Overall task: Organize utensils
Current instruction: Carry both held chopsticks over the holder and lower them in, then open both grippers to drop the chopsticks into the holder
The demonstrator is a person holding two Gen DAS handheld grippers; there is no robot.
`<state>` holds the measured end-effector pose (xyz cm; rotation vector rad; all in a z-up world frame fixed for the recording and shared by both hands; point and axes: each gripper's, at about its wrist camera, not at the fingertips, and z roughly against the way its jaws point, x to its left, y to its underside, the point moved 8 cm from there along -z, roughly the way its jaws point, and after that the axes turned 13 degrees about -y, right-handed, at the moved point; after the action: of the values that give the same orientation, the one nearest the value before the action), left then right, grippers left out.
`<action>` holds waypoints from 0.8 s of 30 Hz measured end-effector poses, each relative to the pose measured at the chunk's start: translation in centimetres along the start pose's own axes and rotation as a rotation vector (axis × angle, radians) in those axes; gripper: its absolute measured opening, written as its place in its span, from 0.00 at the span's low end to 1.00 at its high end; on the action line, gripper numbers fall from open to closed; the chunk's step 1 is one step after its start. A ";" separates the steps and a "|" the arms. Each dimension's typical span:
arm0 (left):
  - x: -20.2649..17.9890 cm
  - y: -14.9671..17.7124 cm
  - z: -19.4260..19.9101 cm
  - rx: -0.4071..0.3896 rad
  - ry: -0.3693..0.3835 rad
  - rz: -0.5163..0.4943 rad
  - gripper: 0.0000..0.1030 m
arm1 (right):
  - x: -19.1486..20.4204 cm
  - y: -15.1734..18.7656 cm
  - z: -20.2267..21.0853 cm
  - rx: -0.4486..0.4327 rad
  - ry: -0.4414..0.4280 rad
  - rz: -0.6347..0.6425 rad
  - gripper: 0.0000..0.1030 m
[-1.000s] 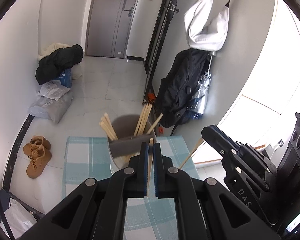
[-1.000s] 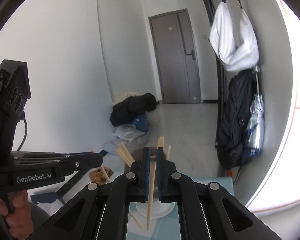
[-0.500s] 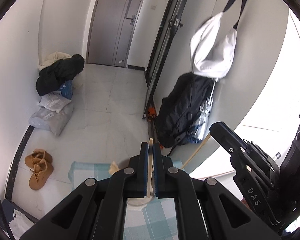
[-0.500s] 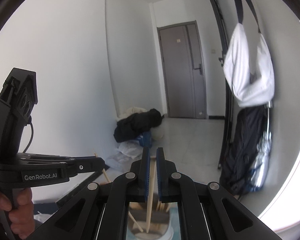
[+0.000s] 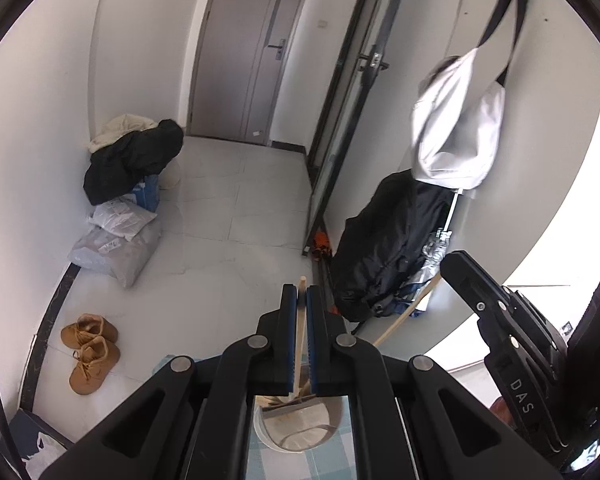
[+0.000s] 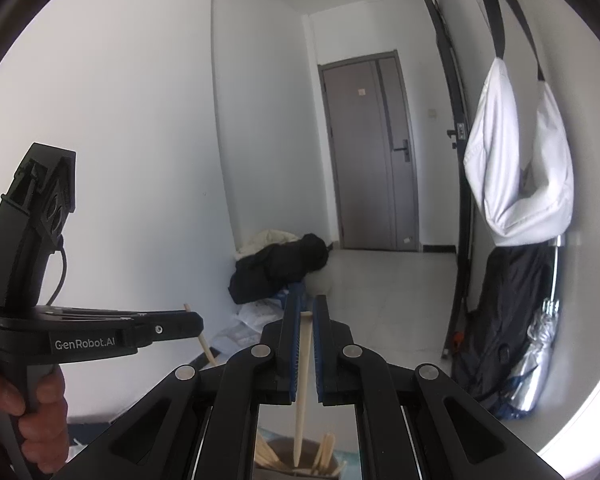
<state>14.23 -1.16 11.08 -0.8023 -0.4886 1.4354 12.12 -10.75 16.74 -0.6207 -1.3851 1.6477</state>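
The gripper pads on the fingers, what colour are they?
Blue pads, against black fingers. The right wrist view shows them best.

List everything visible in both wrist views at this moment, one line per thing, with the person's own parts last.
chopstick in left jaws: 1, pale wood, clamped upright
chopstick in right jaws: 1, pale wood, tip down over the holder
utensil holder: 1, grey-white, below the jaws, more chopsticks inside
checked cloth: 1, blue-white, under the holder
boots: 2, tan, floor at left
black coat pile: 1, left corner
plastic parcels: several, grey-white, by the pile
door: 1, grey, far end
white bag: 1, hanging on right wall
black jacket: 1, below the bag
left gripper: black, shut on a chopstick
right gripper: black, shut on a chopstick
hand: 1, holding the left gripper's handle
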 end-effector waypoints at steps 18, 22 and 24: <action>2.1 2.3 -4.2 0.072 0.024 0.050 0.00 | -0.8 4.6 -5.4 0.058 0.026 0.022 0.05; 1.8 2.5 -4.5 0.070 0.045 0.042 0.00 | -0.5 5.6 -6.4 0.085 0.025 0.052 0.05; 1.7 2.7 -4.9 0.074 0.064 0.051 0.00 | -0.4 6.1 -6.7 0.094 0.025 0.068 0.05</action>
<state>16.16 -0.59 5.59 -0.8036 -0.3660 1.4622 15.92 -7.64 9.16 -0.6375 -1.2736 1.7420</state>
